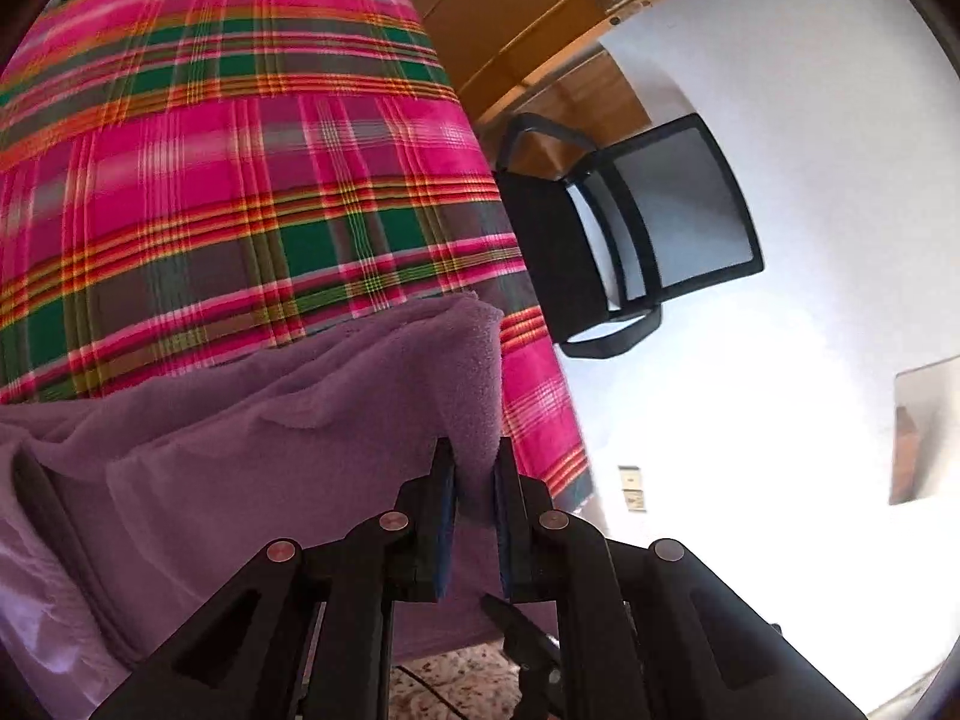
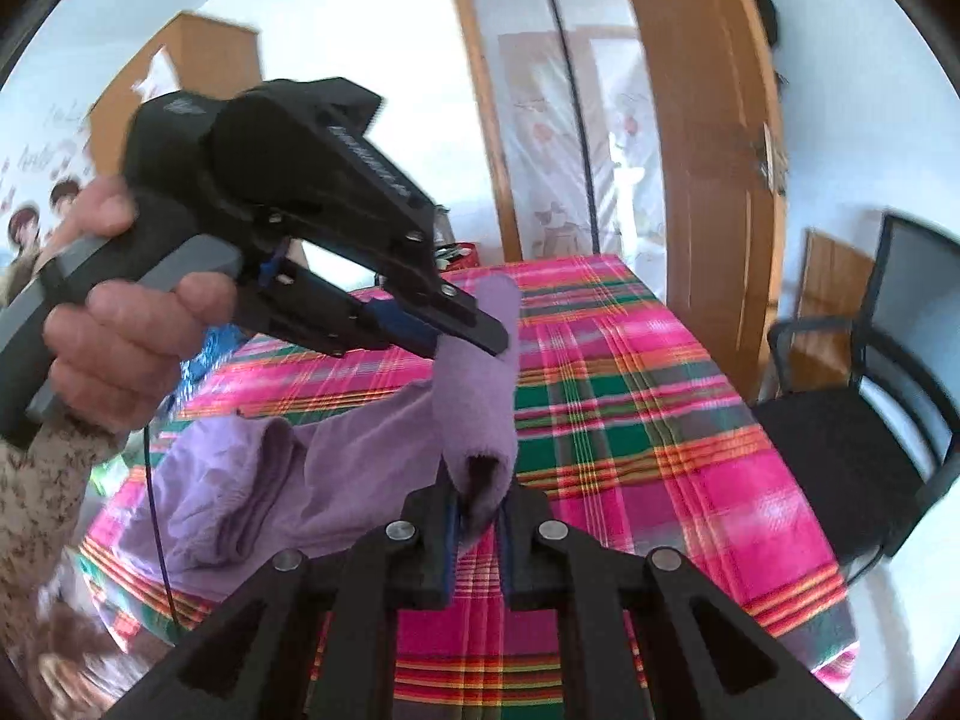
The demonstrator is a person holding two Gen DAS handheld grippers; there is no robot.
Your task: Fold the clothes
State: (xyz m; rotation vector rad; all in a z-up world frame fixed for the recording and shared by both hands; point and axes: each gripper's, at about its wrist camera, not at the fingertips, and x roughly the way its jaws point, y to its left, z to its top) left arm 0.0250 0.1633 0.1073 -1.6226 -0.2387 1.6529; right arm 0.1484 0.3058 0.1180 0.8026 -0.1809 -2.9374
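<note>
The soft purple fleece garment [image 2: 336, 480] is hanging between both grippers above the pink plaid tablecloth [image 2: 630, 420]. The left gripper [image 1: 474, 480] and the right gripper [image 2: 480, 510] are each pinching a corner. I judge they are lifting it for a fold; next it needs laying flat. Only the right view is showing the person's hand [image 2: 132, 336]

Black left gripper [image 2: 465, 330] with grey handle, blue pads and silver screws; a thin dark cable [image 2: 157, 516] hangs below it, beside a speckled beige sleeve [image 2: 42, 498]. Right gripper [image 2: 477, 525] matches.
</note>
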